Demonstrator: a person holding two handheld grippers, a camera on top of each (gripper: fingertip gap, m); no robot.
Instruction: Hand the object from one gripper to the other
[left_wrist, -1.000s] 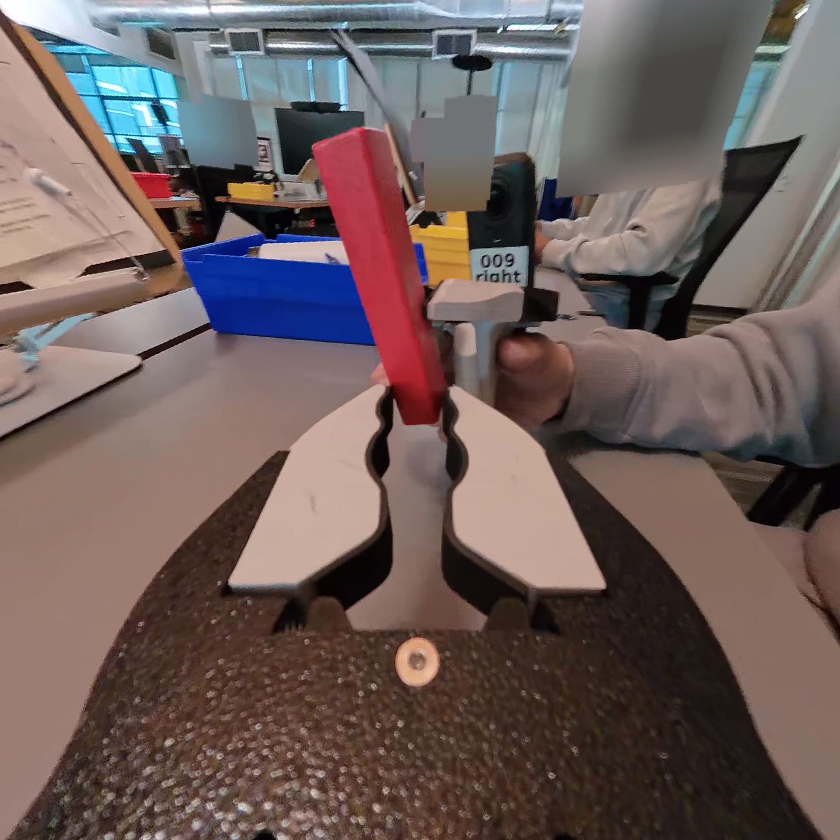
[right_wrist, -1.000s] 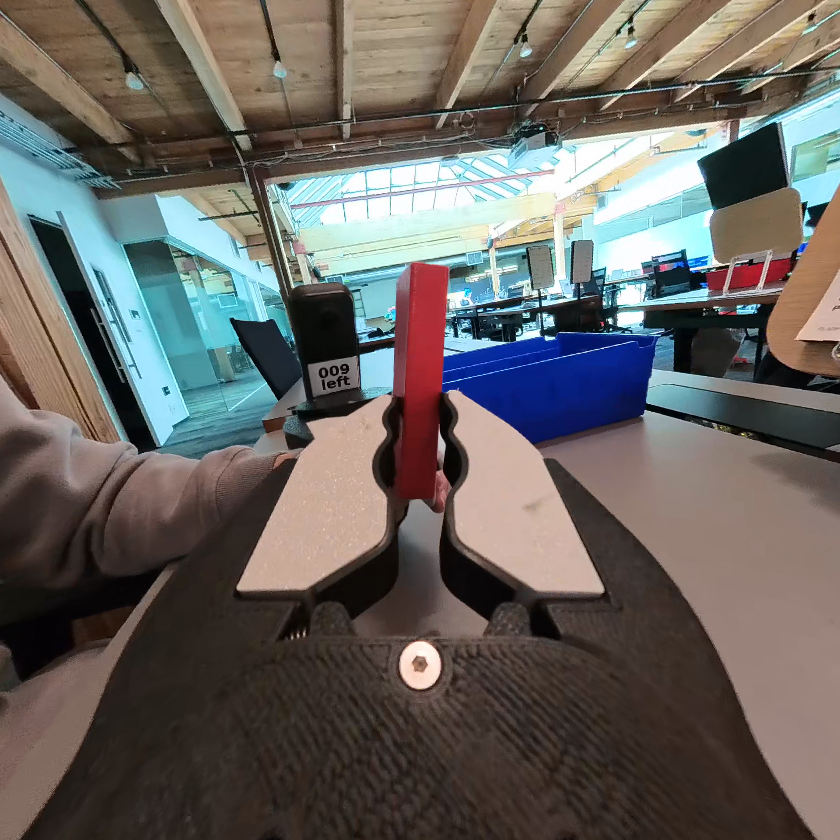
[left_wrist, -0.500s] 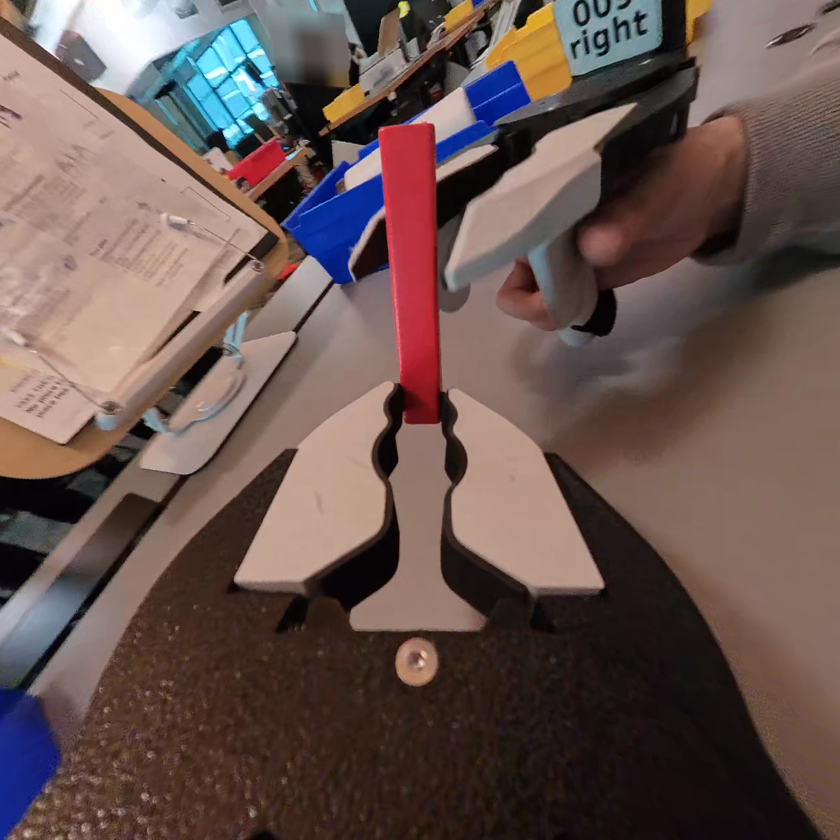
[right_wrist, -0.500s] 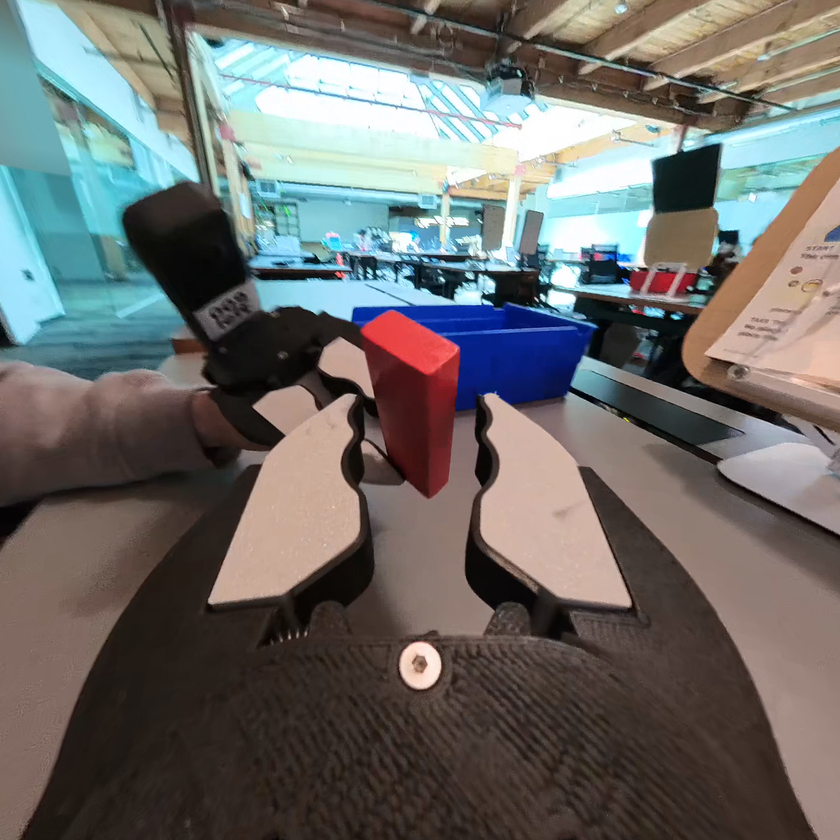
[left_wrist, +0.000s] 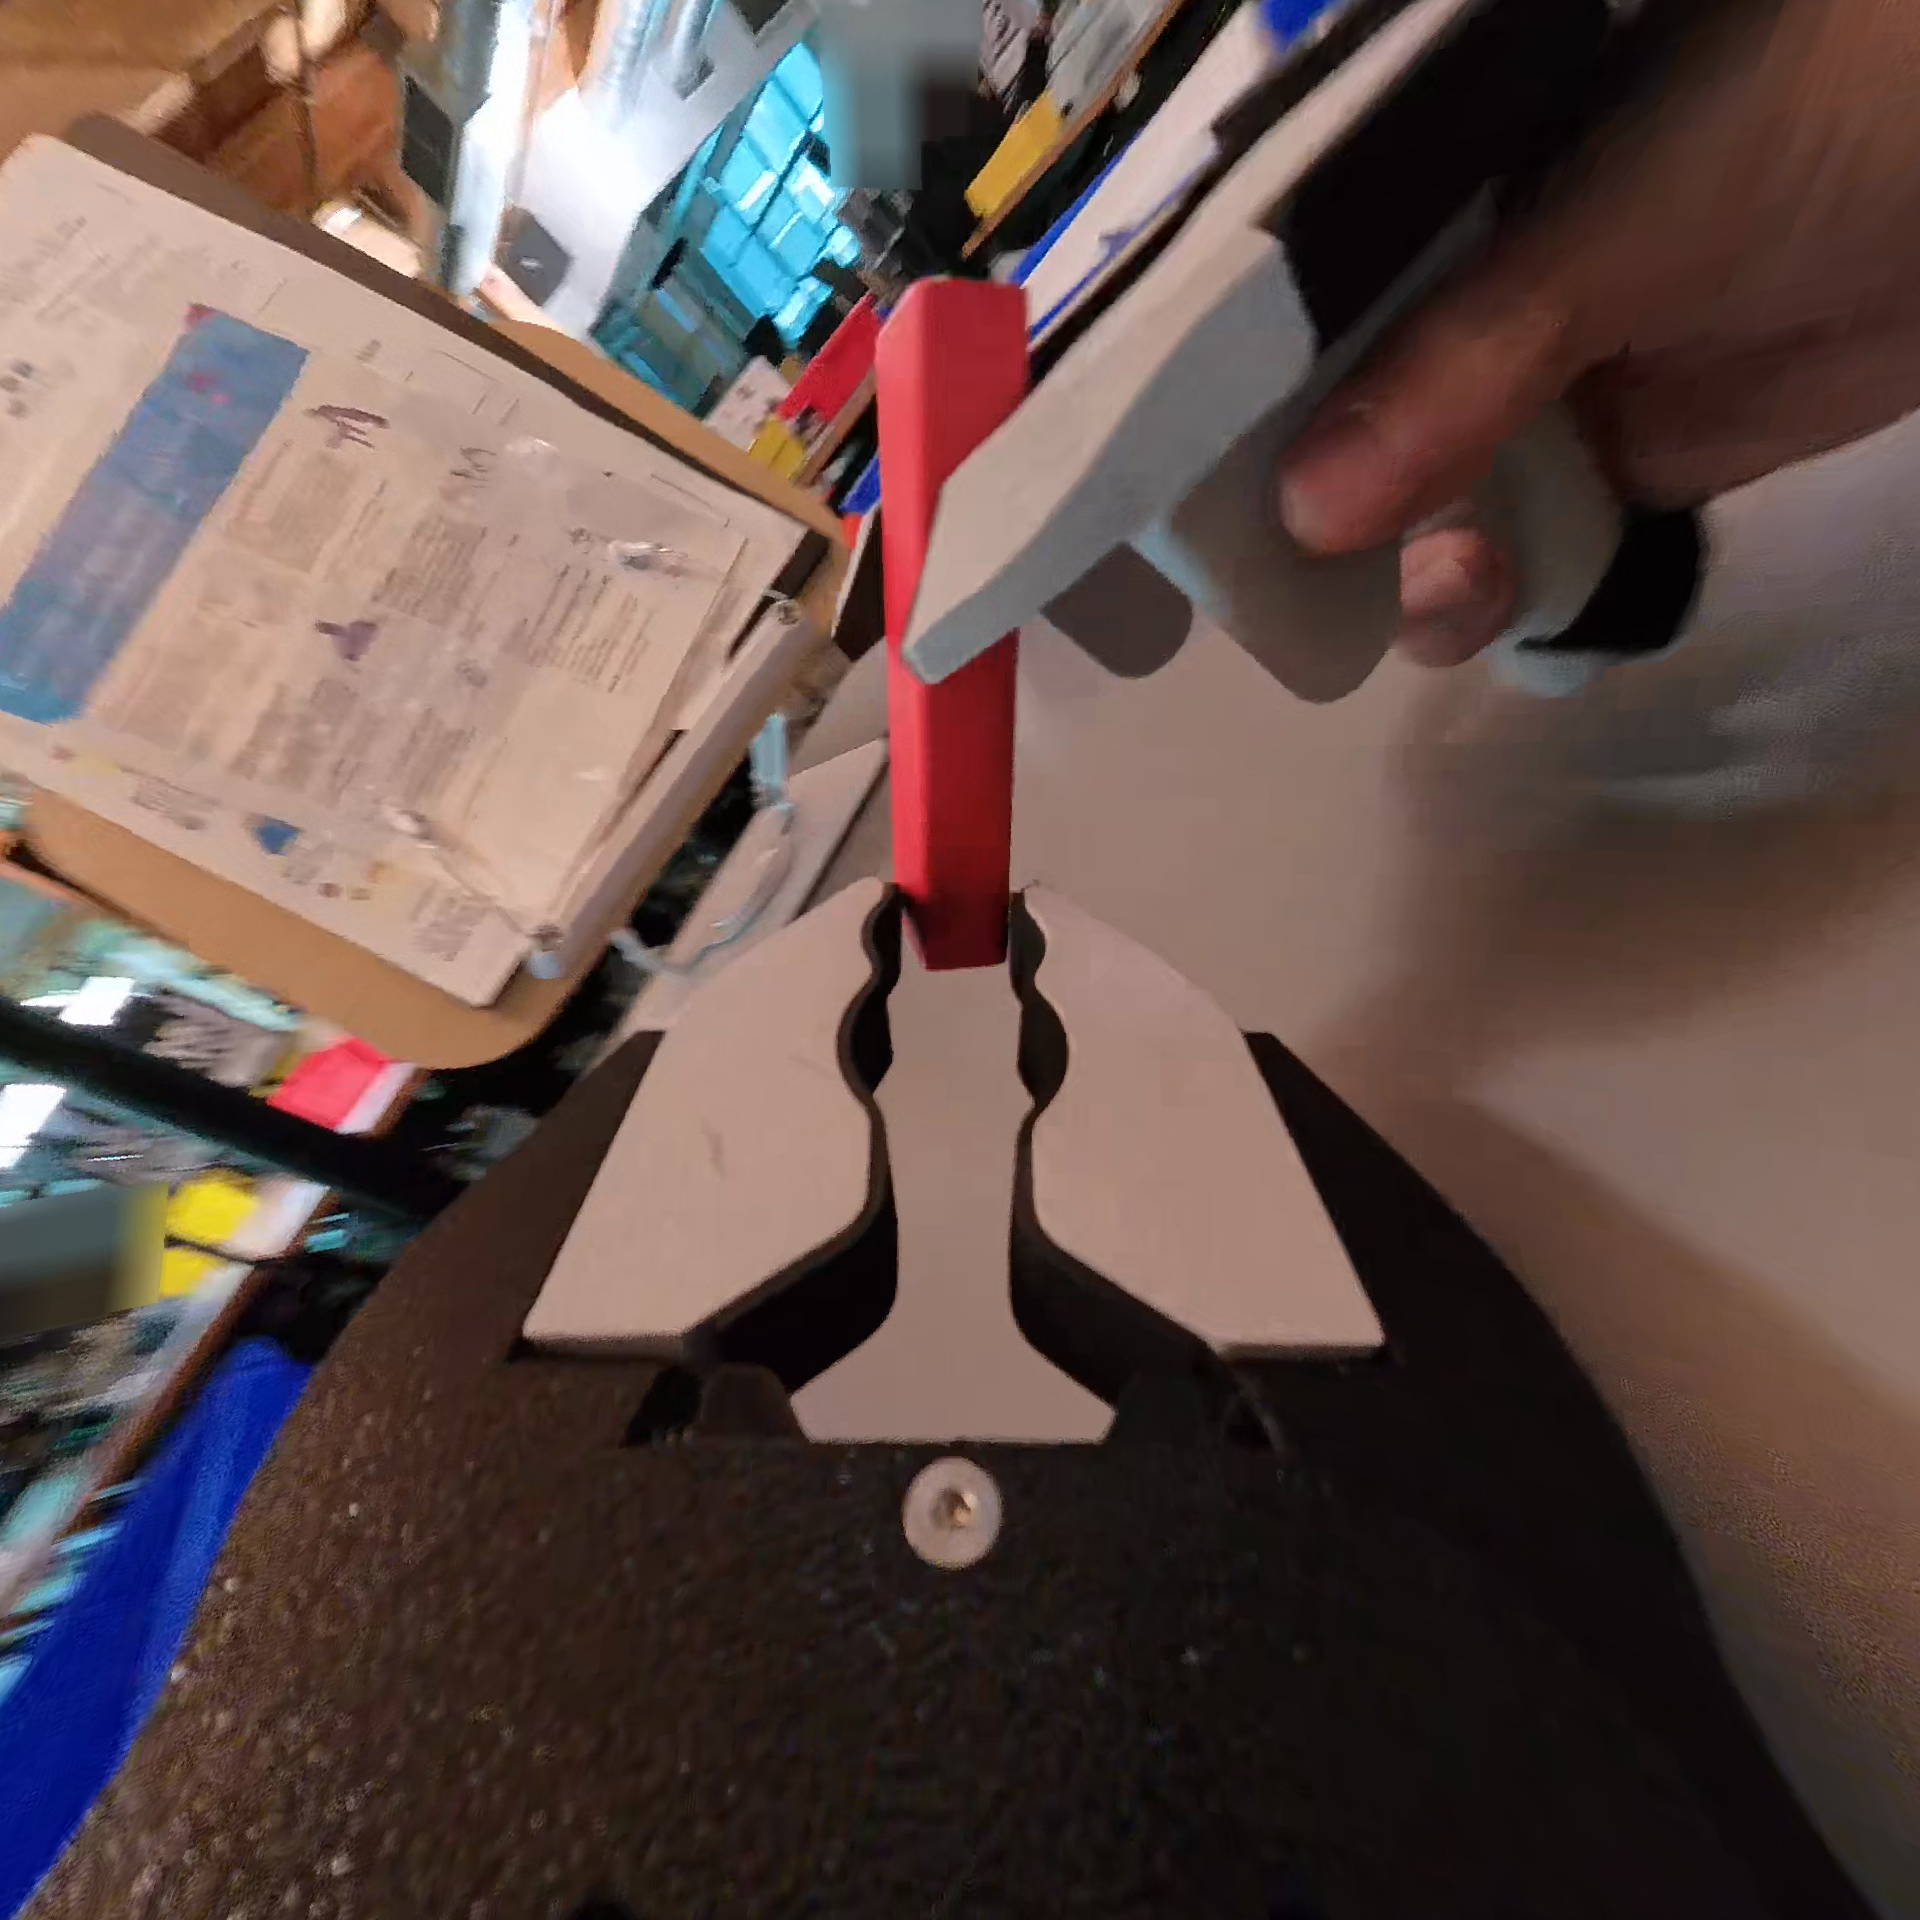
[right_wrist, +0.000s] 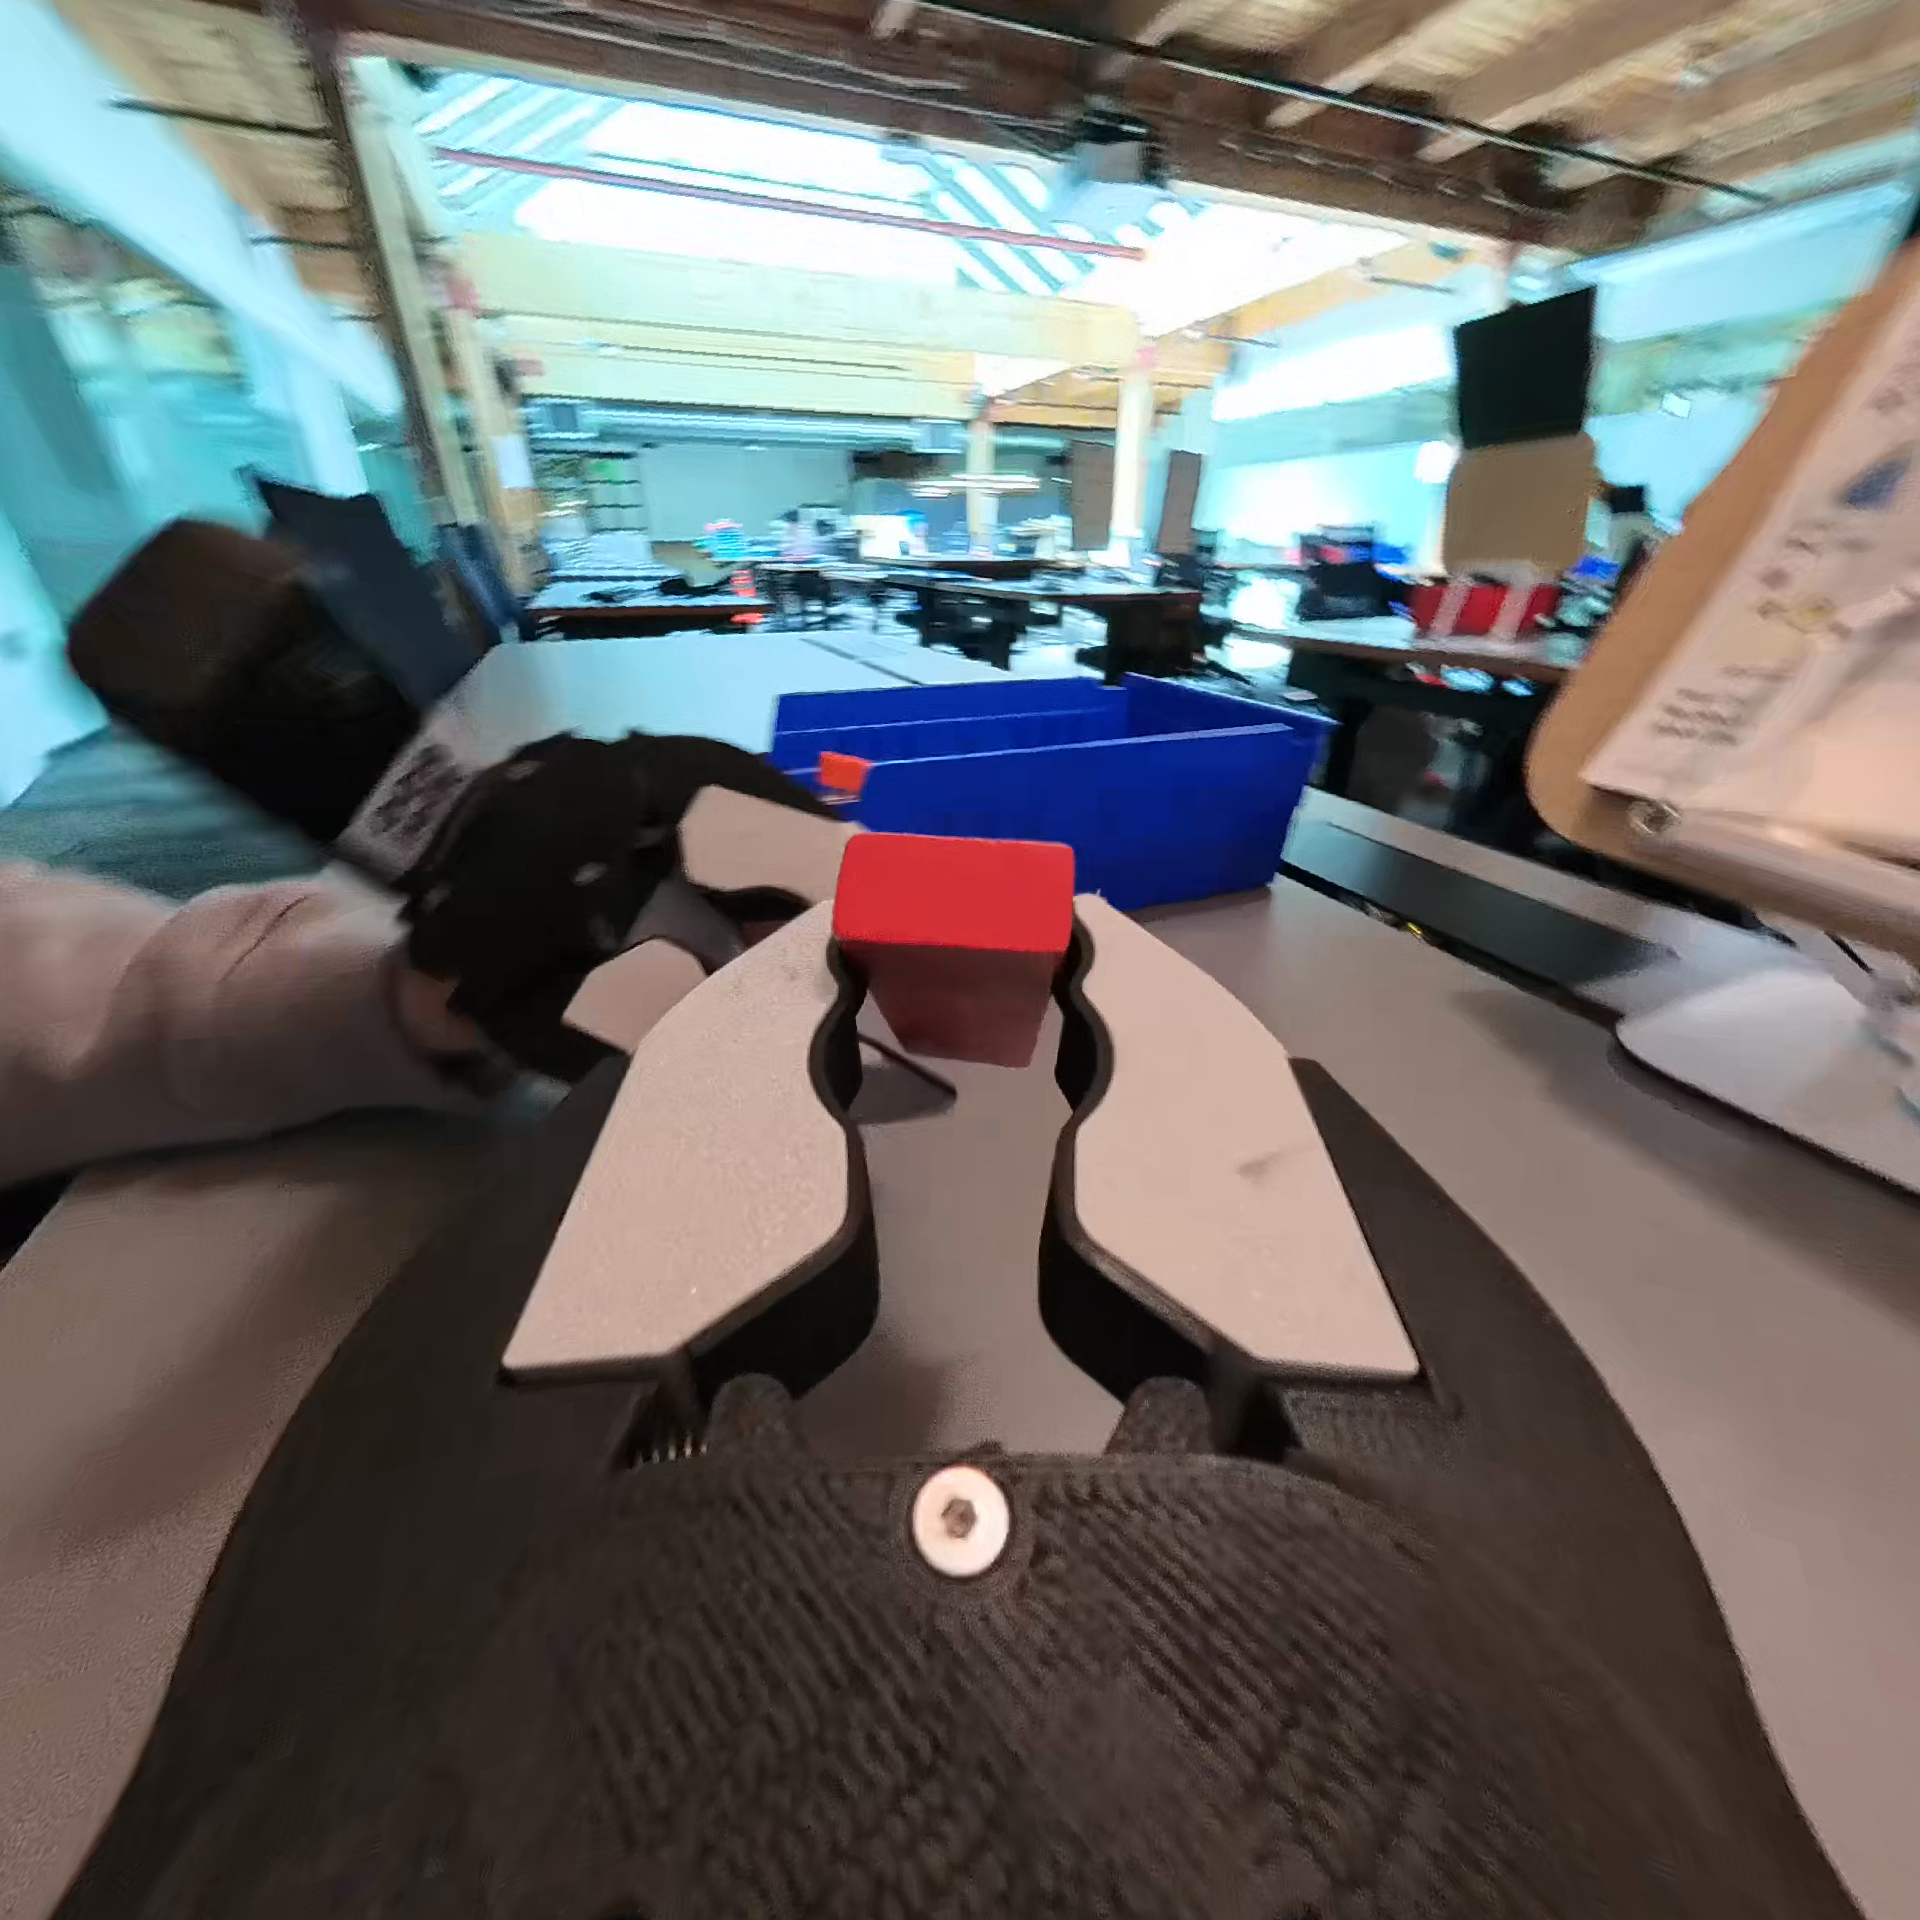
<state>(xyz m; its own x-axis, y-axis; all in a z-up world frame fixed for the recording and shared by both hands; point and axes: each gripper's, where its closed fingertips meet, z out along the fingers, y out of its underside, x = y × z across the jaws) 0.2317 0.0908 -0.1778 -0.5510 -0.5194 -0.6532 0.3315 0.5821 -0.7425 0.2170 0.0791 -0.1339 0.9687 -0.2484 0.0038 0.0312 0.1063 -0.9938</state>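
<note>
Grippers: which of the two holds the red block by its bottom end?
The left gripper: its fingertips pinch the bottom end of the red block. The right gripper straddles the top end instead.

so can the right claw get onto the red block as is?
Probably yes: the red block sits between the right claw fingertips, nothing blocking, though the left claw grips its other end.

From your right gripper (right_wrist: 954, 940), bare grey table (right_wrist: 1507, 1195) lay open toward 3 o'clock. At 12 o'clock the blue bin (right_wrist: 1081, 790) blocked the way; at 2 o'clock stood the document stand (right_wrist: 1756, 665) with its flat base. At 10 o'clock your left gripper (right_wrist: 665, 914) and sleeve (right_wrist: 177, 997) closed that side off.
</note>
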